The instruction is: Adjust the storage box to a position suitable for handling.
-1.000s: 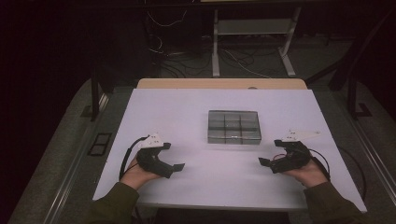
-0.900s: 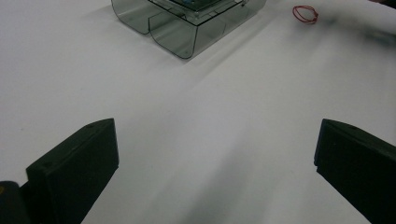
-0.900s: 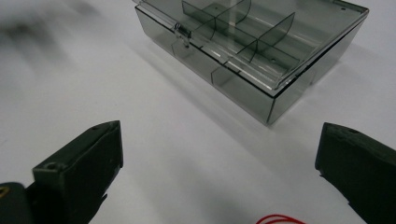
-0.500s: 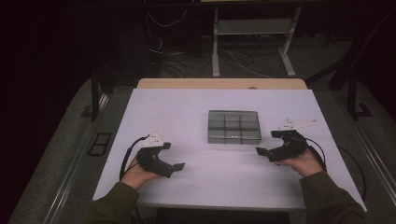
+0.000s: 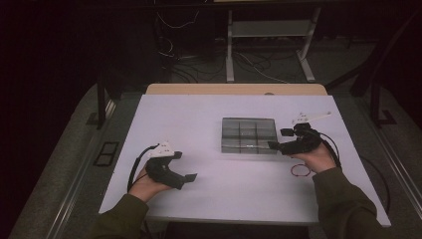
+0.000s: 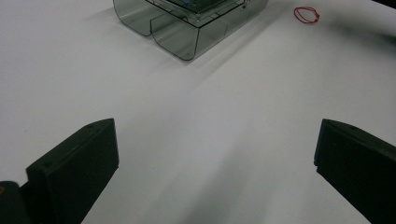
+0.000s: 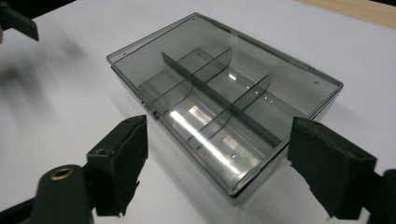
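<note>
Seen from above, near edge first: left gripper [image 5: 185,166] resting low on the white table [image 5: 199,119], jaws spread wide, empty, well apart from the work. Farther in, right gripper [image 5: 278,139] jaws also spread, empty, just beside the right end of the smoky clear divided box [image 5: 249,134]. Box mid-table, lid closed, long axis running left to right.

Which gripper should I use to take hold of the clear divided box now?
Right. The right gripper sits at the box's near right corner, jaws open and facing it. The left gripper is apart from it, over bare table.
</note>
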A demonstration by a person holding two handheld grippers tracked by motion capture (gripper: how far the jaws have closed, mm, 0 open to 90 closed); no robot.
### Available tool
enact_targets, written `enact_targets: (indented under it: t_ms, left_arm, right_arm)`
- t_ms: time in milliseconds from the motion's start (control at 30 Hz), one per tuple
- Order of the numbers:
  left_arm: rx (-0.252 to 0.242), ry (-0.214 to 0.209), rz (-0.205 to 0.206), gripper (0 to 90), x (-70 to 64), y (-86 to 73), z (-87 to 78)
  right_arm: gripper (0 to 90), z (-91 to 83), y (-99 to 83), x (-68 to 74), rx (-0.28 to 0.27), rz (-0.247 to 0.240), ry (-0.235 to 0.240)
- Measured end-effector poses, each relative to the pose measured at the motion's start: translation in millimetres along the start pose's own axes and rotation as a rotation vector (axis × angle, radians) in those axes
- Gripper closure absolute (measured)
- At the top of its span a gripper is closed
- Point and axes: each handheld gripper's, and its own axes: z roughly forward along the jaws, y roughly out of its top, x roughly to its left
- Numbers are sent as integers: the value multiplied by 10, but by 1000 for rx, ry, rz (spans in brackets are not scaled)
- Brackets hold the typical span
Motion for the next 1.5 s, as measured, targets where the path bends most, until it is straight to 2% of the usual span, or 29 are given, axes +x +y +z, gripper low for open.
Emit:
enact_targets:
  t_ms: [333, 600, 800, 967, 1500]
  left_arm:
    - [0, 2, 2, 0, -2, 1, 1]
    - [3, 0, 3, 0, 3, 2, 5]
    - [4, 9, 0, 0, 10, 0, 10]
    - [-2, 14, -10, 0, 8, -2, 15]
    - [13, 6, 7, 0, -3, 2, 37]
  right_arm:
    - [334, 43, 106, -105, -13, 3, -7]
    - [401, 104, 179, -135, -8, -4, -11]
    - [492, 177, 250, -136, 4, -14, -13]
    - [569, 267, 308, -152, 4, -5, -10]
    - [799, 542, 647, -219, 79, -7, -19]
